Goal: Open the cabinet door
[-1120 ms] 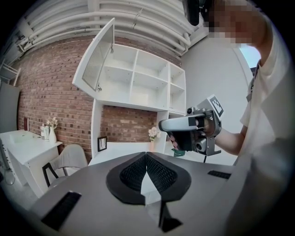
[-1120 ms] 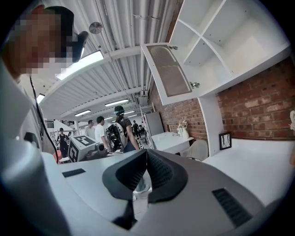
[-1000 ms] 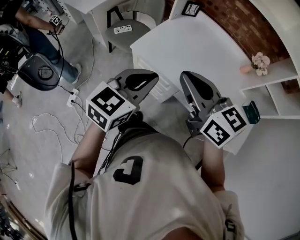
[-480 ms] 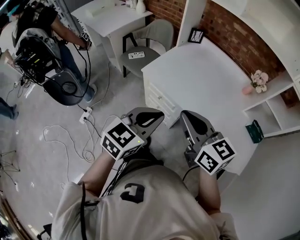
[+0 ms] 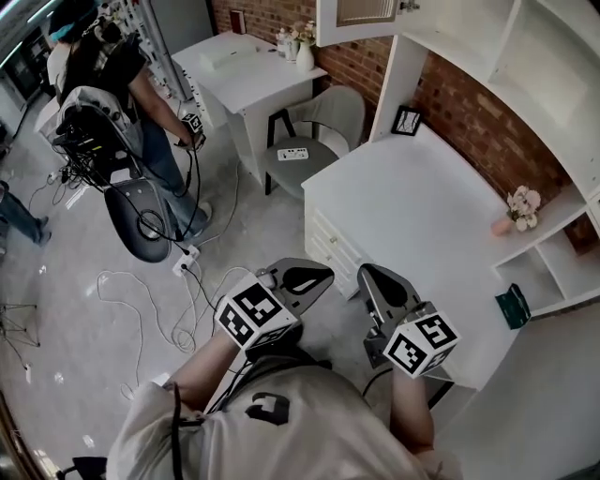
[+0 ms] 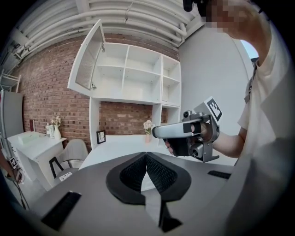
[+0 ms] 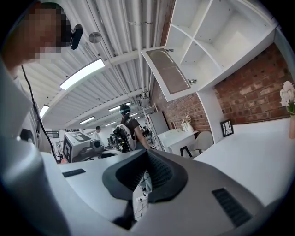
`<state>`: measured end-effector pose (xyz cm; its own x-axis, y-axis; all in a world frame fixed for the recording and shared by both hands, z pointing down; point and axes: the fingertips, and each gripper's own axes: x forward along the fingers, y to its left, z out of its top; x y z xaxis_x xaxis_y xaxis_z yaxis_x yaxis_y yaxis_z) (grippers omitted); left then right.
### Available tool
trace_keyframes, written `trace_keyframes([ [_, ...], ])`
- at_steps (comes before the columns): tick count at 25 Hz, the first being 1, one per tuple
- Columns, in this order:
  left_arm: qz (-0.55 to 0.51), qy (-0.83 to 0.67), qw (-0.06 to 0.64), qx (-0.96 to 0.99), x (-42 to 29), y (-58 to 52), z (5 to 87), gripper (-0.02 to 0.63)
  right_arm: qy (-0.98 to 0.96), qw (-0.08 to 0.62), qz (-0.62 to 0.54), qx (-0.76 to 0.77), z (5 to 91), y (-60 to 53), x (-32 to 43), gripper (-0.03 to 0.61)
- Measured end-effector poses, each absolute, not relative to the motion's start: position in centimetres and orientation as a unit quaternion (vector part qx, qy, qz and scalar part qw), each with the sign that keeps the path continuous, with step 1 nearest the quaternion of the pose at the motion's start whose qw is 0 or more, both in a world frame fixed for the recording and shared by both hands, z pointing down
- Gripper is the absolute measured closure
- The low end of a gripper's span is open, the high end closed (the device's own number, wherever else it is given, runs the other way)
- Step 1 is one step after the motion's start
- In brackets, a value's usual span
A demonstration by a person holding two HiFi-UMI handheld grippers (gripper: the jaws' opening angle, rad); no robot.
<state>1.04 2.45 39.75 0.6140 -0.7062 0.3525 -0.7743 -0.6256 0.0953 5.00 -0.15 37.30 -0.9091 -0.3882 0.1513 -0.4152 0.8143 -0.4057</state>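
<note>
The white cabinet door [image 5: 361,19] stands swung open at the top of the wall shelf unit [image 5: 525,56]; it shows too in the left gripper view [image 6: 90,60] and the right gripper view [image 7: 168,73]. Both grippers are held low in front of the white table [image 5: 412,225], well below and apart from the door. My left gripper [image 5: 314,277] is shut with nothing in it, its pads meeting [image 6: 146,154]. My right gripper [image 5: 370,274] is also shut and empty [image 7: 147,152]. It crosses the left gripper view at mid right [image 6: 157,132].
A drawer front [image 5: 328,248] faces me under the table. On the table stand a picture frame [image 5: 406,120] and pink flowers [image 5: 521,204]; a teal box [image 5: 512,306] lies on a low shelf. A chair [image 5: 314,141], a small desk [image 5: 244,70], a person [image 5: 112,84] and floor cables [image 5: 141,291] lie left.
The head view has lifted and pulled back from the table. Both grippers sit lower in frame, farther from the table, and the open cabinet door has come into view.
</note>
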Motion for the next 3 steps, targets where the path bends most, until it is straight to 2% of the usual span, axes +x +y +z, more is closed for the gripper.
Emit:
trace_keyframes([
  [3,0.143,-0.403,0.112,0.897,1.89,3.36,40.50,0.597,-0.948,0.025,0.225,0.225,38.47,0.46,5.64,0.552],
])
